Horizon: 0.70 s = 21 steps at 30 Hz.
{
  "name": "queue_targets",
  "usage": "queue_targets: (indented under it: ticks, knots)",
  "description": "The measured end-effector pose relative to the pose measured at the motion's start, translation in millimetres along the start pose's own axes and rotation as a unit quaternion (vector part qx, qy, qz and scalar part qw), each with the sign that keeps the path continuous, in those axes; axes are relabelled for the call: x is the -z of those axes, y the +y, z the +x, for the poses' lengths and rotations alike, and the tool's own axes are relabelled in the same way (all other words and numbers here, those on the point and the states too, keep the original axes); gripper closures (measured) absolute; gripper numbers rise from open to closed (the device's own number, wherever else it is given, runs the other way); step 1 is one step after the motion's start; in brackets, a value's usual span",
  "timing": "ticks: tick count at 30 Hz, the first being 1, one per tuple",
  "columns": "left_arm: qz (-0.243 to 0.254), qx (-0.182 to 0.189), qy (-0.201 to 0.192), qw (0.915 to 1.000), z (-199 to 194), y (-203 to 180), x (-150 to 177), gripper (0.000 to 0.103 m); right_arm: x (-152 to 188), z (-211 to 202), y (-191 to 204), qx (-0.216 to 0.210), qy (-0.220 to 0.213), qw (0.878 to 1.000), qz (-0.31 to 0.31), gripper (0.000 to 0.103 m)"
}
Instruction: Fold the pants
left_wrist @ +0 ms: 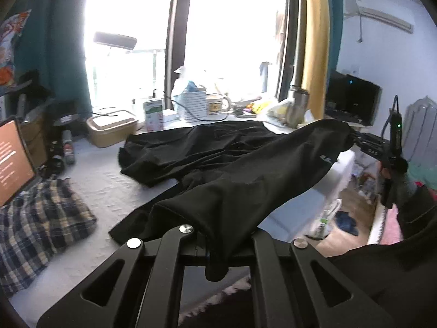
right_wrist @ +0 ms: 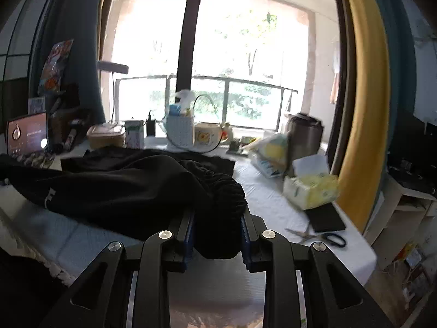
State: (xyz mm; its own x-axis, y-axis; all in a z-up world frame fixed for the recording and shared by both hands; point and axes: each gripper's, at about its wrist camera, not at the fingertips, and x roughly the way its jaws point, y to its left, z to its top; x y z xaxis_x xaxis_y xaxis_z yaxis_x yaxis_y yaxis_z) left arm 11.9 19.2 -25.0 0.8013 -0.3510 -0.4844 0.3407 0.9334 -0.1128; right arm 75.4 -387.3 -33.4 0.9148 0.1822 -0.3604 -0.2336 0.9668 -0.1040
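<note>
Black pants lie across a white table. My left gripper is shut on the hem end of one leg and lifts it off the table. My right gripper is shut on the gathered elastic waistband of the pants and holds it above the table. The right gripper also shows in the left wrist view, at the far end of the raised fold. The rest of the pants lies flat behind.
A plaid cloth lies at the table's left. A tan box, mug and steel tumbler stand along the window. A tissue pack, black phone and scissors lie at the right. A tablet stands left.
</note>
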Motion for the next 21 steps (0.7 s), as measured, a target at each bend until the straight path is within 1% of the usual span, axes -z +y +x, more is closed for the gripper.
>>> queue_targets:
  ticks: [4, 10, 16, 21]
  knots:
    - [-0.005, 0.014, -0.006, 0.9999, -4, -1, -8, 0.099, -5, -7, -4, 0.001, -0.007, 1.000, 0.002, 0.075]
    - [0.008, -0.007, -0.023, 0.9997, -6, 11, -21, 0.099, -14, 1, 0, -0.004, -0.011, 1.000, -0.001, 0.075]
    - [0.020, -0.019, -0.054, 0.9982, 6, 31, -53, 0.099, -34, 27, -1, -0.013, -0.006, 1.000, 0.002, 0.075]
    - [0.036, -0.034, -0.065, 0.9967, 33, 48, -85, 0.099, -51, 52, -9, -0.018, 0.000, 0.999, 0.026, 0.075]
